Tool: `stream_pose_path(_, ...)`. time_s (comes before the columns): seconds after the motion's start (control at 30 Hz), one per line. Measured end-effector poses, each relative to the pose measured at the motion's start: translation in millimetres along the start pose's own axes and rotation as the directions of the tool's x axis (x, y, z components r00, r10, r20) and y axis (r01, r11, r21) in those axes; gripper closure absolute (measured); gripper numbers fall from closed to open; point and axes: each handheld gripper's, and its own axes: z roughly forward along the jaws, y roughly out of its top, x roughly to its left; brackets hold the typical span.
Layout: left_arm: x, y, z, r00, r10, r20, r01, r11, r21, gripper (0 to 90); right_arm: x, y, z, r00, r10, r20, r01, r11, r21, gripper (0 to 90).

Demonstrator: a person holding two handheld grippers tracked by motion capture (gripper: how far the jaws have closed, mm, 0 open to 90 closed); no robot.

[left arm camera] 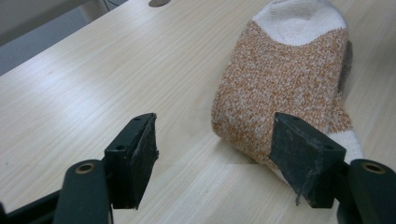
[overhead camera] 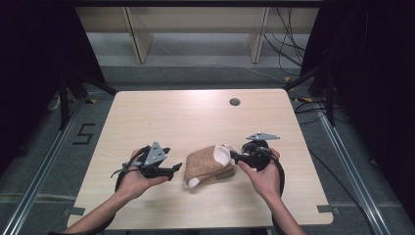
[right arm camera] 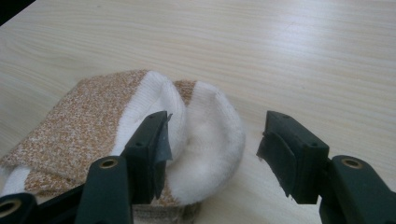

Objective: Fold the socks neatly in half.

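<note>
The left tongs point(overhead camera: 177, 169) stand open with nothing between the jaws; in the left gripper view the bare desk shows in the gap, and the sock point(left arm camera: 285, 79) lies just beyond the right-hand jaw, apart from the pads; the right tongs point(overhead camera: 234, 156) are open too, their jaws standing either side of the sock's white end without pressing on it, as the right gripper view shows the white fabric point(right arm camera: 210, 140) loose in the gap; the sock point(overhead camera: 208, 166), orange-speckled with white toe and heel, lies folded on the desk point(overhead camera: 195, 117) between the two tongs, toward the near edge and a little right of the middle; a dark round hole point(overhead camera: 235, 102) sits near the far edge of the desk, well apart from the sock.
</note>
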Motion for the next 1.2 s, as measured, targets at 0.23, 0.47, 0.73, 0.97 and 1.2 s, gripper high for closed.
stream_pose_path(0.23,12.5,-15.0,-14.1,0.9968,-0.072,-0.035,0.069,0.9950,-0.071,29.0,-4.6,-6.8,-10.1,0.9999,-0.011,-0.011,0.011,1.000,-0.014,38.1)
stream_pose_path(0.47,24.2,-33.8,-30.9,0.9897,-0.123,-0.072,0.114,0.9857,-0.124,25.7,-14.2,-18.5,-25.5,0.9999,-0.003,0.016,0.003,1.000,-0.026,35.6)
stream_pose_path(0.73,37.5,-64.8,-43.6,0.9797,-0.169,-0.108,0.154,0.9790,-0.134,23.5,-27.6,-43.4,-42.1,0.9954,0.069,0.067,-0.068,0.998,-0.013,34.7)
stream_pose_path(0.97,47.8,-86.2,-52.4,0.9683,-0.205,-0.142,0.190,0.9748,-0.117,23.3,-45.8,-67.0,-49.3,0.9949,0.056,0.084,-0.053,0.998,-0.033,34.2)
stream_pose_path(1.2,53.9,-97.1,-57.2,0.9437,-0.268,-0.194,0.241,0.9584,-0.153,23.3,-54.8,-86.2,-54.7,0.9877,0.095,0.124,-0.087,0.994,-0.070,33.6)
